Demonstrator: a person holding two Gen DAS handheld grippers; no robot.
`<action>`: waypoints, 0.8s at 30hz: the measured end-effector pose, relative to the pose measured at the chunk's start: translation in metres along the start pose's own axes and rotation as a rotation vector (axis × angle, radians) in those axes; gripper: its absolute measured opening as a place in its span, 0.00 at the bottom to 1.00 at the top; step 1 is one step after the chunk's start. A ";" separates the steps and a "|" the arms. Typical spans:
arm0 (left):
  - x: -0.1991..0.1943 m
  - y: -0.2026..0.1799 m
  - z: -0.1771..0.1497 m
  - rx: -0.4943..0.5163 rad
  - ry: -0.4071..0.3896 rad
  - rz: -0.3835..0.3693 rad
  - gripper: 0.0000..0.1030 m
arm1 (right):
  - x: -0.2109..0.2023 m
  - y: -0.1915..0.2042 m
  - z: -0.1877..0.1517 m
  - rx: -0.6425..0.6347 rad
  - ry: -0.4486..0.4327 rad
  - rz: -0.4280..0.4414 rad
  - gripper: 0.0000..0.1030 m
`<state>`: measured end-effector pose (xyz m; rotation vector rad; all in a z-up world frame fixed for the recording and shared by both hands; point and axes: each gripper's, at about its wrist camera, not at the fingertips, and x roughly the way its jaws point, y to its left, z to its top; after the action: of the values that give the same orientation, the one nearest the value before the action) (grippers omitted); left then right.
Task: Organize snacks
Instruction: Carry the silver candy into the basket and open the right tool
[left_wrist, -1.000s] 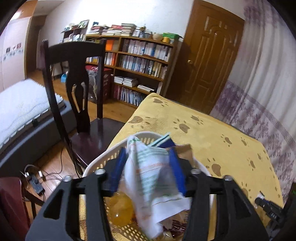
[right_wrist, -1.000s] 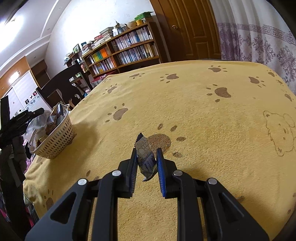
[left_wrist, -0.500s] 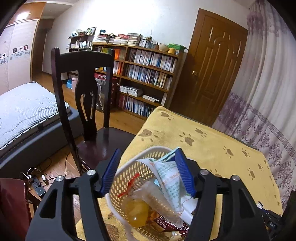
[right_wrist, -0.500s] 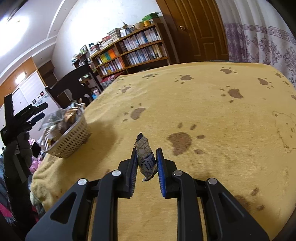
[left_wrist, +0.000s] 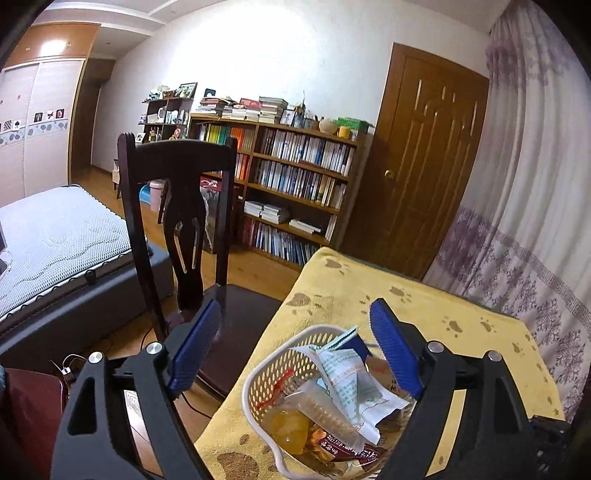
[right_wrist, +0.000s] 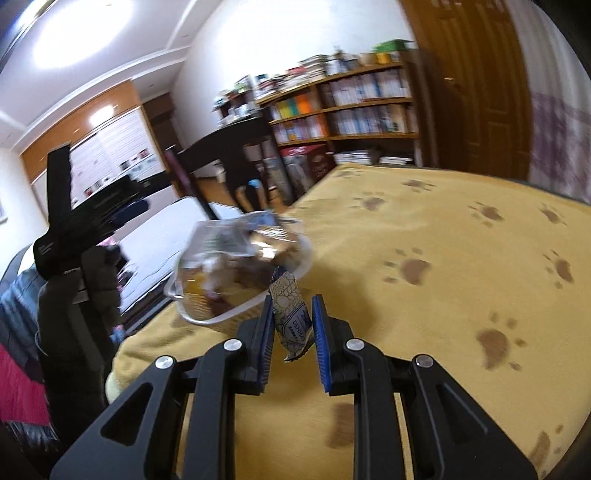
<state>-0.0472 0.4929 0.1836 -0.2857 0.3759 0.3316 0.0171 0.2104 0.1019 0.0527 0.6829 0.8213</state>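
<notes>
Your left gripper (left_wrist: 295, 336) is spread wide and holds nothing. It hangs over the white basket (left_wrist: 258, 373), which sits near the corner of the yellow blanket (left_wrist: 424, 306) and is full of snack packs. Your right gripper (right_wrist: 292, 325) pinches a small snack packet (right_wrist: 291, 321) between its blue pads, just beside the basket's rim.

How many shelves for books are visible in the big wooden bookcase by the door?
4. The big wooden bookcase shows four book levels stacked under its top, where more books lie. The dark wooden chair hides the left part.
</notes>
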 end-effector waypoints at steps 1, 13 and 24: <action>-0.002 0.000 0.001 0.002 -0.007 0.002 0.84 | 0.006 0.012 0.004 -0.020 0.011 0.018 0.19; -0.021 0.011 0.011 -0.006 -0.069 0.021 0.86 | 0.068 0.104 0.023 -0.166 0.113 0.141 0.19; -0.023 0.026 0.015 -0.051 -0.075 0.022 0.87 | 0.118 0.119 0.028 -0.201 0.160 0.073 0.22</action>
<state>-0.0720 0.5152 0.2008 -0.3179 0.2968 0.3727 0.0121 0.3798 0.0955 -0.1725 0.7486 0.9677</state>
